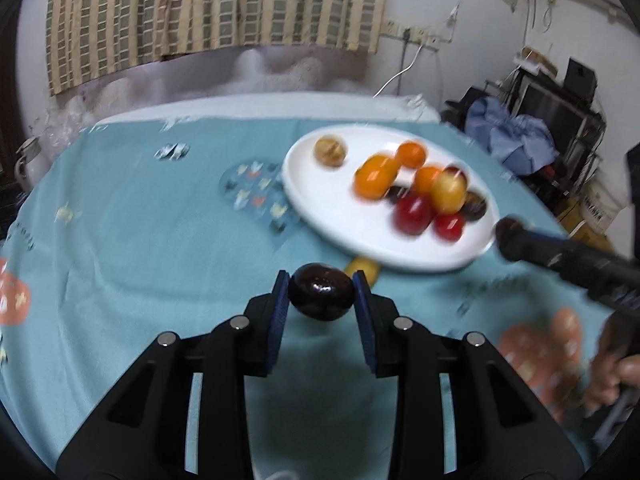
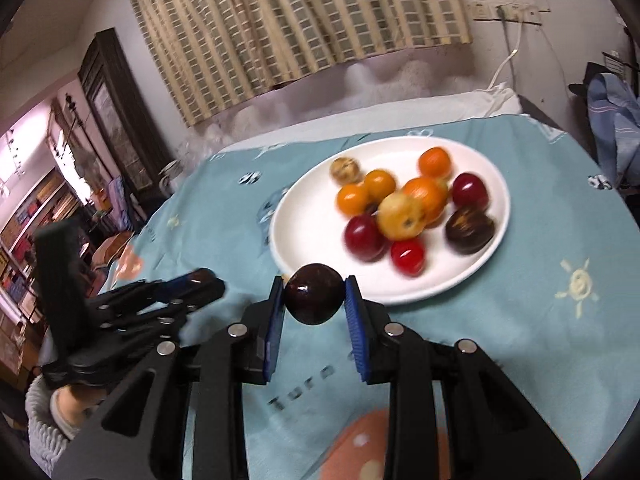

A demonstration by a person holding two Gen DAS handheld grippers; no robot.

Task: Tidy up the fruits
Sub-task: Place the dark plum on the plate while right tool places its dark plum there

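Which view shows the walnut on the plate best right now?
The right wrist view: the walnut sits sharp enough at the white plate's far edge to show its wrinkled shell. The left wrist view shows the same walnut unobstructed but smeared by motion blur.

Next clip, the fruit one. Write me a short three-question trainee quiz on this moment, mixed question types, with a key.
1. True or false: the left gripper has nothing between its jaws.
2. Multiple choice: the white plate rests on A) a bare wooden table, B) a light blue printed cloth, C) a metal tray.
3. Fill in: the right gripper is shut on a ____ fruit.

Key:
1. False; it holds a dark plum.
2. B.
3. Dark, a second dark plum.
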